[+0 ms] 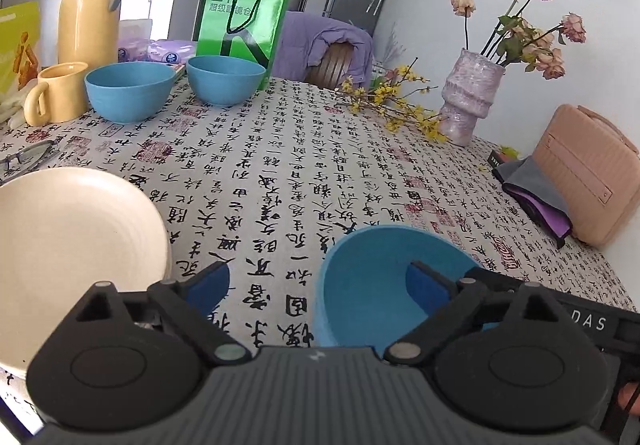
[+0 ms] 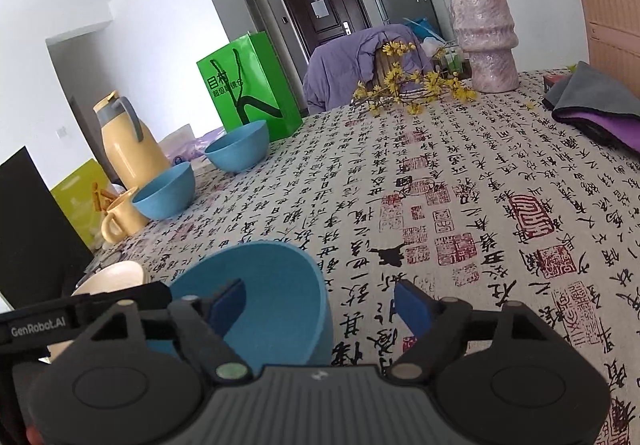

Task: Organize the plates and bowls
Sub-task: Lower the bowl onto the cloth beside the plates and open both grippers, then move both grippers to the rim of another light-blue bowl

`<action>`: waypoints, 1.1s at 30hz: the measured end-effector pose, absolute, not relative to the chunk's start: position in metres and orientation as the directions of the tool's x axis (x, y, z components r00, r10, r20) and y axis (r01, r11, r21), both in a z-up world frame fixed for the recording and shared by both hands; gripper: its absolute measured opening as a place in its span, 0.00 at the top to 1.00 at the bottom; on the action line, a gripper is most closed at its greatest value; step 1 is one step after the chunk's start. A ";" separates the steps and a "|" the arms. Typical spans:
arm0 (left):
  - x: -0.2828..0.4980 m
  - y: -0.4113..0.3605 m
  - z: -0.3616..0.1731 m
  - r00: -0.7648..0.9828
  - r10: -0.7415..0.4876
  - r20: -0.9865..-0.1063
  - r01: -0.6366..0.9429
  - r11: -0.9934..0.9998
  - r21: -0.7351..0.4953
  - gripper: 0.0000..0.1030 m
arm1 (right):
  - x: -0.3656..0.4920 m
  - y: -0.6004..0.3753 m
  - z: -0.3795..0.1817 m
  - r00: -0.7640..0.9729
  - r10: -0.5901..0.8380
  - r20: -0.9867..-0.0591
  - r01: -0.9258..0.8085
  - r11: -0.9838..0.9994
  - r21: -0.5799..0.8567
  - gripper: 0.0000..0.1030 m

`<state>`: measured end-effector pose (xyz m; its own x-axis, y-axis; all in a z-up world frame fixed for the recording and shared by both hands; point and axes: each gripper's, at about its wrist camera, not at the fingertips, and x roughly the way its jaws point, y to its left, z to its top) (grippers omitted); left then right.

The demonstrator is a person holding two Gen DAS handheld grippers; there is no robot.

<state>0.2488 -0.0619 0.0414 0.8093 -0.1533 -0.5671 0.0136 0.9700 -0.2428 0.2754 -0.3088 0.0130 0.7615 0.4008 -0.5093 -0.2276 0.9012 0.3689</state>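
A blue bowl (image 1: pixel 372 277) sits on the tablecloth at the near edge, between both grippers. My left gripper (image 1: pixel 318 285) is open: its right finger is inside the bowl, its left finger outside over the cloth, and neither pad presses the wall. My right gripper (image 2: pixel 320 307) is open too, astride the opposite wall of the same bowl (image 2: pixel 272 285), left finger inside. A cream plate (image 1: pixel 72 245) lies to the left, partly seen behind the other gripper's body (image 2: pixel 116 277). Two more blue bowls (image 1: pixel 130 91) (image 1: pixel 226 79) stand at the far left.
A yellow jug (image 1: pixel 90 5) and yellow mug (image 1: pixel 60 93) stand beside the far bowls, with a green paper bag (image 1: pixel 244 21) behind. A vase of flowers (image 1: pixel 468 97), a pink case (image 1: pixel 588 173) and folded cloths (image 1: pixel 536 197) occupy the right. Glasses (image 1: pixel 28 157) lie far left.
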 end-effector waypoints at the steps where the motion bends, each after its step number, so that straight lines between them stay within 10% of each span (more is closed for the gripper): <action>1: 0.248 -0.061 0.042 0.811 -0.154 -0.565 0.014 0.970 -0.244 0.06 | 0.275 -0.309 0.014 0.763 0.398 -0.508 -0.226 0.902 0.367 0.21; 20: 0.136 -0.020 0.061 0.928 0.073 -0.365 -0.094 0.995 -0.041 0.00 | 0.167 -0.279 0.041 0.909 0.363 -0.206 -0.362 0.931 0.041 0.16; 33: 0.088 0.050 0.049 0.914 0.186 -0.360 -0.229 0.970 -0.080 0.00 | 0.136 -0.202 0.030 0.843 0.489 -0.225 -0.487 0.871 0.070 0.16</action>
